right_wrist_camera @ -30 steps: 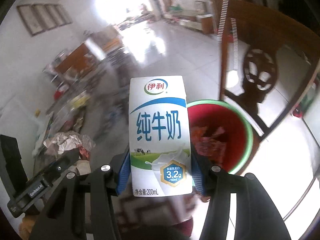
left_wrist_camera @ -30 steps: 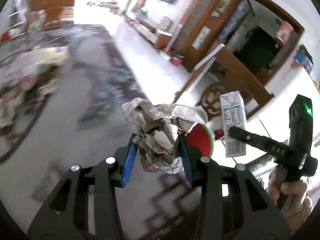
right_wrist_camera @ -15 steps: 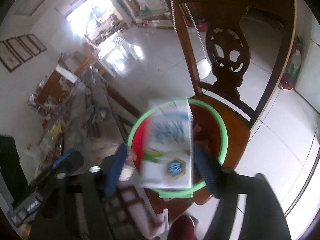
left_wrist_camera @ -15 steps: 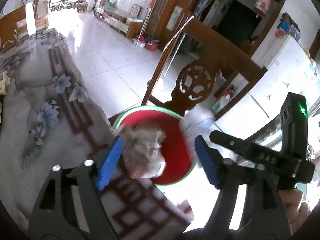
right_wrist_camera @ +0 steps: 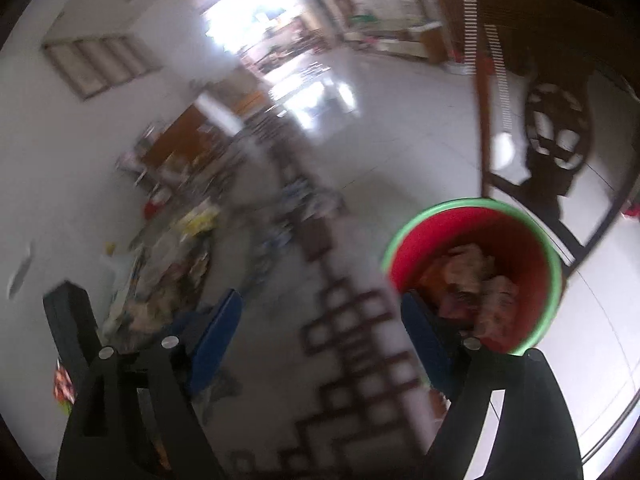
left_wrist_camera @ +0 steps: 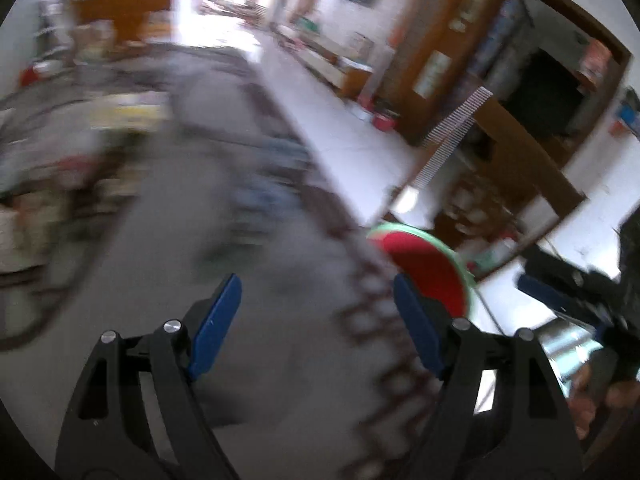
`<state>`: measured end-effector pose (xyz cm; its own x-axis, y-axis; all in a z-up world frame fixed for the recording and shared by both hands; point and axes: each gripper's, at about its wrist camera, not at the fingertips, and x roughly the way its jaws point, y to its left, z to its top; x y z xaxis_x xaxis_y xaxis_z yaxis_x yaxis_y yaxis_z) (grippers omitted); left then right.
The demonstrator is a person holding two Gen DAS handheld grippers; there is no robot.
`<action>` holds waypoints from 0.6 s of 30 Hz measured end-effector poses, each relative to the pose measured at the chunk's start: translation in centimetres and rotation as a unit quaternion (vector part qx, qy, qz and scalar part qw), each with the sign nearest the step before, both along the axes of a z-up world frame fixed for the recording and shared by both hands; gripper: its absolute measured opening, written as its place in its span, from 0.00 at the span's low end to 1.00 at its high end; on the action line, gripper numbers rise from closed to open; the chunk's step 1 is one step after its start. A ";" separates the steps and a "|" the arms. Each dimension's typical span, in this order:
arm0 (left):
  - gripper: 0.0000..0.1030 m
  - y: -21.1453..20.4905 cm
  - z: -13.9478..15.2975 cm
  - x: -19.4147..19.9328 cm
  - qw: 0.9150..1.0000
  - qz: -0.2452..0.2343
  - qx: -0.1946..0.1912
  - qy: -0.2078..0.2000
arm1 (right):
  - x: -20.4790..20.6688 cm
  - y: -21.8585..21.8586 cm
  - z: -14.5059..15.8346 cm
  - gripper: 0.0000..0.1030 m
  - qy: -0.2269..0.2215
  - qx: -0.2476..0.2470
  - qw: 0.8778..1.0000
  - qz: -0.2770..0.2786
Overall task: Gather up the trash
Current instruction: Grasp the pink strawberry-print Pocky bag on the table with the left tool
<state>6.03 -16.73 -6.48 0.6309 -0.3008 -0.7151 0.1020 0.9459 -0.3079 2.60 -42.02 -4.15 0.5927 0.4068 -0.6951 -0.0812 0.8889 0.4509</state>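
A red bucket with a green rim [right_wrist_camera: 554, 276] stands off the table's right edge, with crumpled wrappers [right_wrist_camera: 472, 276] inside it. In the left wrist view the bucket [left_wrist_camera: 428, 268] shows just right of my fingers. My left gripper [left_wrist_camera: 316, 320] is open and empty over the grey patterned tablecloth [left_wrist_camera: 280, 380]. My right gripper [right_wrist_camera: 320, 336] has its jaws opening, with nothing between them, left of the bucket. More loose trash [right_wrist_camera: 168, 272] lies blurred on the table at the left. Both views are smeared by motion.
A dark wooden chair [right_wrist_camera: 556, 132] stands behind the bucket on the white tiled floor [right_wrist_camera: 400, 140]. The right gripper [left_wrist_camera: 560, 296] and the hand [left_wrist_camera: 600, 400] holding it show at the right of the left wrist view. Cluttered shelves and a sideboard [left_wrist_camera: 120, 4] line the far wall.
The left gripper let go of the crumpled paper and the right let go of the milk carton over the bucket. Both have since swung back left over the table, jaws wide.
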 end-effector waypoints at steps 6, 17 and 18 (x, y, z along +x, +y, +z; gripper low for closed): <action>0.75 15.6 -0.8 -1.0 0.973 0.226 -0.031 0.037 | -0.4 2.7 -0.3 0.77 -0.003 -0.045 0.999 0.008; 0.81 29.1 -4.2 1.5 0.902 0.406 -0.128 0.077 | 0.1 2.9 -1.1 0.77 0.019 -0.050 0.998 0.014; 0.82 29.3 -4.4 2.1 0.899 0.411 -0.126 0.083 | 0.2 2.9 -1.1 0.77 0.019 -0.049 0.998 0.015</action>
<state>8.12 12.60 -10.91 0.6056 0.0525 -0.7940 -0.6665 0.5786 -0.4701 2.79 -39.11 -5.27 0.5534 0.3523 -0.7548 -0.0920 0.9264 0.3650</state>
